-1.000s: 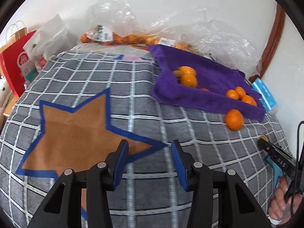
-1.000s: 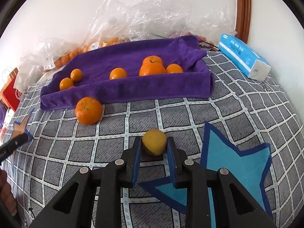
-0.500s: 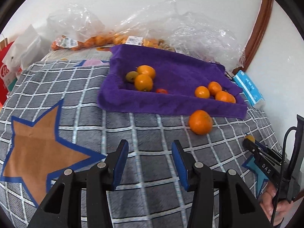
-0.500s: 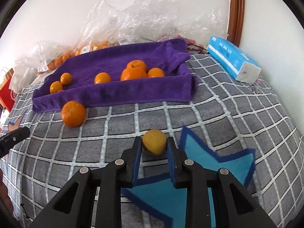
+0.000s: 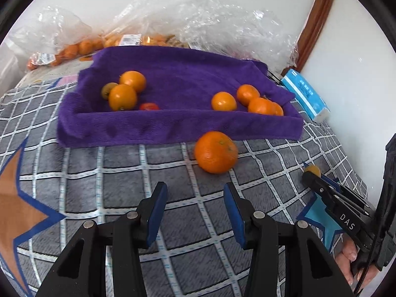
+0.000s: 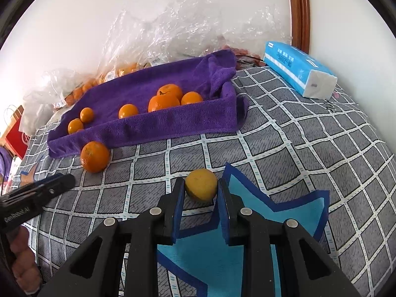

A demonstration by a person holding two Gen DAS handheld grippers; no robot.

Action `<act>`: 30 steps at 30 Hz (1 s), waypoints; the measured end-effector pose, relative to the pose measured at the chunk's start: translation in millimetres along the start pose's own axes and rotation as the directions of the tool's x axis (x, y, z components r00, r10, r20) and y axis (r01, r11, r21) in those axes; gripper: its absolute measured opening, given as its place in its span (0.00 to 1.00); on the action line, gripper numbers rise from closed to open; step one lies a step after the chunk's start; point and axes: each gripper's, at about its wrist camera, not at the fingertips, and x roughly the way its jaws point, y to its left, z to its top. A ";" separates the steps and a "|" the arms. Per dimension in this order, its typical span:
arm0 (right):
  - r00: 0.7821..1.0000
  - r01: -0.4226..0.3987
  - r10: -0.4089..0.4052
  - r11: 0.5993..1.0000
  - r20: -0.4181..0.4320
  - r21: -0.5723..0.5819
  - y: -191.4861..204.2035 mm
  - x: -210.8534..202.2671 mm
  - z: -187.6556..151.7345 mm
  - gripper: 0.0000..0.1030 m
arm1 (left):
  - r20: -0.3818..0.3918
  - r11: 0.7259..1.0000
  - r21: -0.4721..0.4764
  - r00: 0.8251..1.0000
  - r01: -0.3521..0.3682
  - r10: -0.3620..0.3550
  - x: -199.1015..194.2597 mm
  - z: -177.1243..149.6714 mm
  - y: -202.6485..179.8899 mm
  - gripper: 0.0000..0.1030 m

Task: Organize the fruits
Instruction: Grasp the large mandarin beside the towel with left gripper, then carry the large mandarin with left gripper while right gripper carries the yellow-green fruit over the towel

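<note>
Most oranges already lie in the purple towel tray point(image 5: 173, 126) at frame centre, while the right gripper point(image 6: 201, 193) clasps a yellowish fruit point(image 6: 201, 184), one large orange point(image 5: 215, 151) sits loose before the tray, and the left gripper point(image 5: 193, 208) hangs spread and empty at lower centre.

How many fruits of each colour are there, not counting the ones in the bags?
Orange: 7
Red: 1
Greenish: 1
Yellow: 1, held in the right gripper
Total: 10
</note>
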 end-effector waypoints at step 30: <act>1.000 0.019 -0.019 1.000 -0.024 0.012 -4.0 7.8 2.4 0.25 | 0.050 0.989 0.008 0.988 -0.145 0.145 -14.2 0.0 23.3 0.39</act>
